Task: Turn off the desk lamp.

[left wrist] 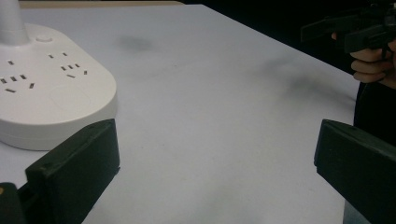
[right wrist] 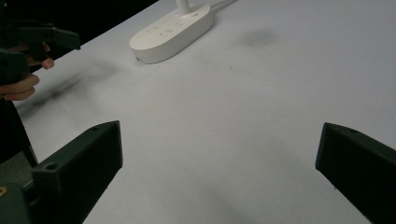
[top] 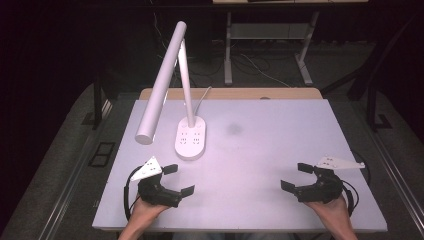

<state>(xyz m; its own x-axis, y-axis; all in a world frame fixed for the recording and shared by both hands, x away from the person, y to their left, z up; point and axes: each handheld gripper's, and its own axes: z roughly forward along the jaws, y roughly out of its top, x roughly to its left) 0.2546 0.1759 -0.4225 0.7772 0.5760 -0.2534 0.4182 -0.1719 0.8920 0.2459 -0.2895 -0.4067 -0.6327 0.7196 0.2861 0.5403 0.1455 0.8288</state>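
Your left gripper (top: 178, 180) and right gripper (top: 298, 176) both sit spread wide with nothing between the jaws, at the near edge of the white table (top: 280, 130). Farther back on your left stands the desk lamp (top: 190, 137), its socket base flat on the table.

Left tool (left wrist: 215, 158): jaws wide apart over white worktop (left wrist: 210, 107). Lamp base (left wrist: 51, 100) with sockets beside one jaw. Right tool (left wrist: 355, 28) at far edge.
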